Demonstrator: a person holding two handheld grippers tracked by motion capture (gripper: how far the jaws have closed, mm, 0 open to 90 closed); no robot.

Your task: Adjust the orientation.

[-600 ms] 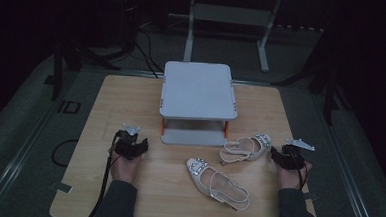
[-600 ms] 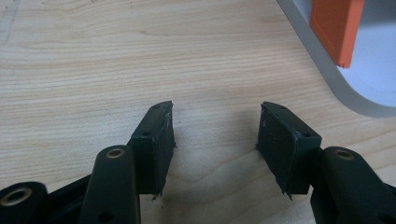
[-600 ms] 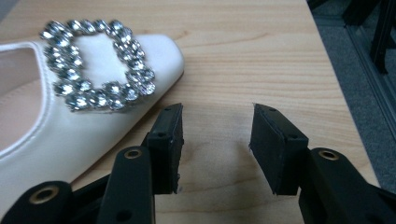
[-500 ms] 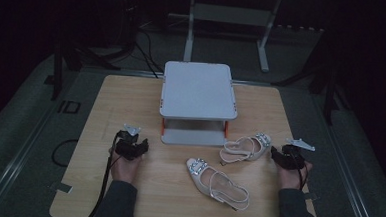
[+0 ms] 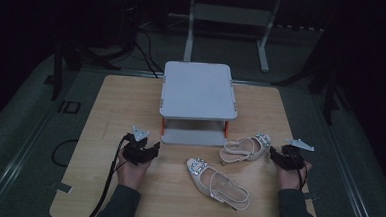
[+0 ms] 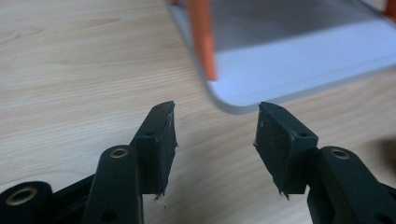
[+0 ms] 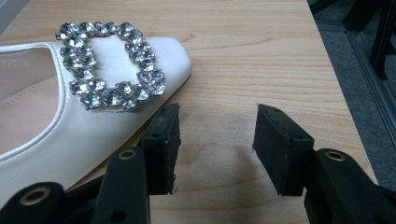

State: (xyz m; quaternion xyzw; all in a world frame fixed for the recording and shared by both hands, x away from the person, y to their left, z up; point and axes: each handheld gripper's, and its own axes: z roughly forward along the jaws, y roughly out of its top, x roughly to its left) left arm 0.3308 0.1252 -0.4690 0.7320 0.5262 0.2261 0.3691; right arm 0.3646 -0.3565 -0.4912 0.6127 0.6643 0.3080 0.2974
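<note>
A light wooden table (image 5: 131,100) carries everything, and toward its far edge, at the middle, stands a grey two-tier rack (image 5: 198,90) on orange legs. Two cream slingback shoes come next: one (image 5: 247,147) lies just off the rack's near right corner, its toe toward the right edge; the other (image 5: 216,182) lies nearer the front edge, near the middle. From above, their buckles are mere glints; the right gripper view shows a square rhinestone buckle (image 7: 106,65) on the first shoe's squared toe. The left gripper (image 5: 153,149) rests on the wood near the rack's near left corner, its jaws apart and empty. The right gripper (image 5: 273,152) sits just beside that toe, its jaws apart with bare wood between them.
</note>
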